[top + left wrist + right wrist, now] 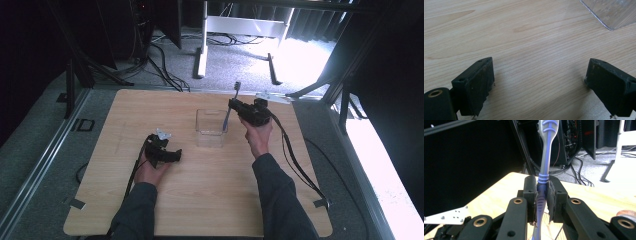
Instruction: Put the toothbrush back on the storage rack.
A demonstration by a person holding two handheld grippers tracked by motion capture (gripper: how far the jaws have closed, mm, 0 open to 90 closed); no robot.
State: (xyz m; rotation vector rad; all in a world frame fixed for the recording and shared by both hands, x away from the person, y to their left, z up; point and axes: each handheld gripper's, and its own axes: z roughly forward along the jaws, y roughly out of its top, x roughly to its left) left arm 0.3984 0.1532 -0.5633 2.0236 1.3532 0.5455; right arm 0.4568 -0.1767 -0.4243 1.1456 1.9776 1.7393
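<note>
Blue-and-grey plastic toothbrush [545,162] clamped upright in right hand-held gripper [235,106], lower end inside clear plastic box [211,131] on wooden table [210,190]. Left hand-held gripper [176,155] jaws apart, empty, near box. Risk: light box tips if toothbrush levers against wall.

Grey toothbrush [547,150] with blue ribbed stripes, black jaws, pale wood-grain table [210,195], clear container [210,131].

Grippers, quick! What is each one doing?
Left gripper: open, holding nothing, over the table.
Right gripper: shut on the toothbrush, above the clear container.
</note>
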